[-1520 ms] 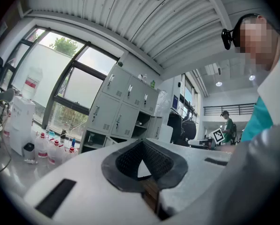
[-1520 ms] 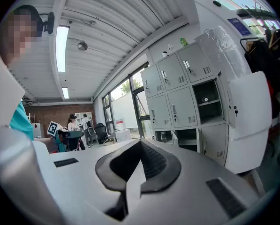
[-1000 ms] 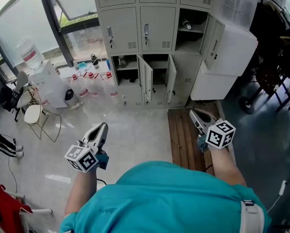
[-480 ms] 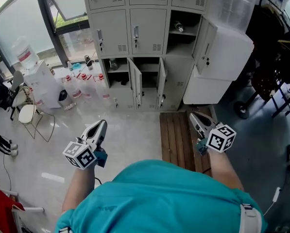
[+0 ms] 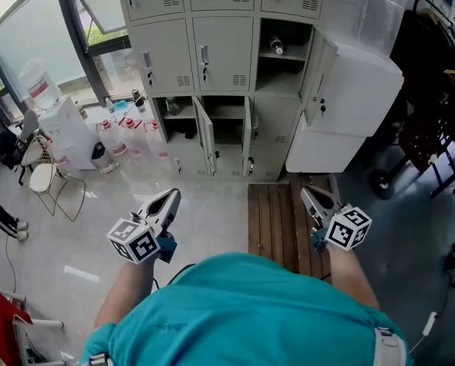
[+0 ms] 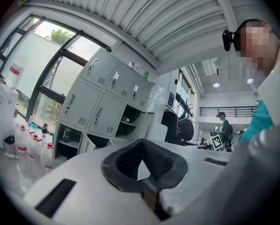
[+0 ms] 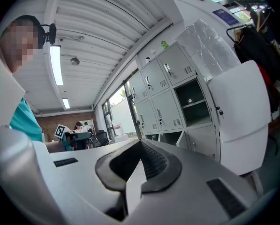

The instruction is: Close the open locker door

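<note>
- Locker bank [image 5: 212, 52]: grey, multi-bay; stands ahead of both grippers, well apart from them.
- Open doors: more than one.
  - Tall door [image 5: 318, 78] is swung out at the right edge of the shelf bay [image 5: 282, 48].
  - Small doors [image 5: 204, 137], a pair, stand ajar low at centre.
  - Task doesn't say which; tall one judged likeliest.
- Tall door, axis: upright. Hinge appears to be on the bay's right, free edge out toward the person. White bulk [image 5: 364, 75] sits just beside it; can't tell if it's the same item.
- Left gripper [image 5: 174, 194]: jaws pressed together, nothing between. Lines up w/ the low centre pair.
- Right gripper [image 5: 307, 194]: jaws together, empty. Tall door lies ahead and slightly right, so this is the nearer hand for it.
- Next move, est.: approach first, then push the free edge leftward into the bay.
</note>
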A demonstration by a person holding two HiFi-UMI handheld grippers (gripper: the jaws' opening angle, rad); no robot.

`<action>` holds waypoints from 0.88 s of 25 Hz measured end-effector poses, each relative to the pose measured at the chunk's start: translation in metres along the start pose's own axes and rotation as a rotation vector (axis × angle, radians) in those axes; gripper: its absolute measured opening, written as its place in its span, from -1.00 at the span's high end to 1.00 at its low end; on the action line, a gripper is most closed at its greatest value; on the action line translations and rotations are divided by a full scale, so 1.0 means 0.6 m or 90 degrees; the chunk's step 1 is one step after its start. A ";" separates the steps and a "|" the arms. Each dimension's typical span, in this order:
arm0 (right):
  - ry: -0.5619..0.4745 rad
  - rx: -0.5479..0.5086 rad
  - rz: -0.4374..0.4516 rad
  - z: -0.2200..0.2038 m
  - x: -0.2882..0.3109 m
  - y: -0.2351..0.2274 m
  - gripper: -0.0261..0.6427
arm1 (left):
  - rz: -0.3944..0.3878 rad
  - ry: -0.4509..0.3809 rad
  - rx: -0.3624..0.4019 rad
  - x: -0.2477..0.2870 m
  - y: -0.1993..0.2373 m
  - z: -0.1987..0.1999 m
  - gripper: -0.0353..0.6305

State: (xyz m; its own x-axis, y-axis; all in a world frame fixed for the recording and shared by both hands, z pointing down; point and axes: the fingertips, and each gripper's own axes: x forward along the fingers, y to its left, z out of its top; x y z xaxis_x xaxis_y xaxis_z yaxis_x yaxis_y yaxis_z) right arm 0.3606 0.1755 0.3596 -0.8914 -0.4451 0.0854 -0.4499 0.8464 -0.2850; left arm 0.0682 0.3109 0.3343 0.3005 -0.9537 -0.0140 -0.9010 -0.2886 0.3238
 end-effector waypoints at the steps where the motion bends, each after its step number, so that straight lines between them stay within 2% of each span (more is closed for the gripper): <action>1: 0.002 0.003 0.004 -0.003 0.010 -0.005 0.93 | 0.001 0.003 0.001 0.008 0.008 0.002 0.88; 5: 0.015 0.006 0.009 -0.013 0.067 -0.028 0.93 | -0.001 0.005 -0.010 0.041 0.063 0.007 0.88; 9: 0.020 0.006 -0.003 -0.018 0.156 -0.044 0.93 | -0.024 0.016 -0.025 0.087 0.158 0.013 0.88; 17: -0.048 0.003 -0.037 0.048 0.417 -0.066 0.93 | -0.122 0.027 -0.001 0.225 0.413 0.119 0.88; 22: -0.068 -0.019 -0.088 0.123 0.529 -0.099 0.93 | -0.198 0.064 0.012 0.339 0.509 0.169 0.88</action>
State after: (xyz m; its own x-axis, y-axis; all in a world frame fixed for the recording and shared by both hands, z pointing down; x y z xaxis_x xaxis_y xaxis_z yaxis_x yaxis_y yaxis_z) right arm 0.1083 -0.0376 0.3330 -0.8110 -0.5847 0.0192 -0.5702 0.7827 -0.2496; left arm -0.1773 0.0201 0.3345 0.5911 -0.8065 -0.0158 -0.7665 -0.5676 0.3004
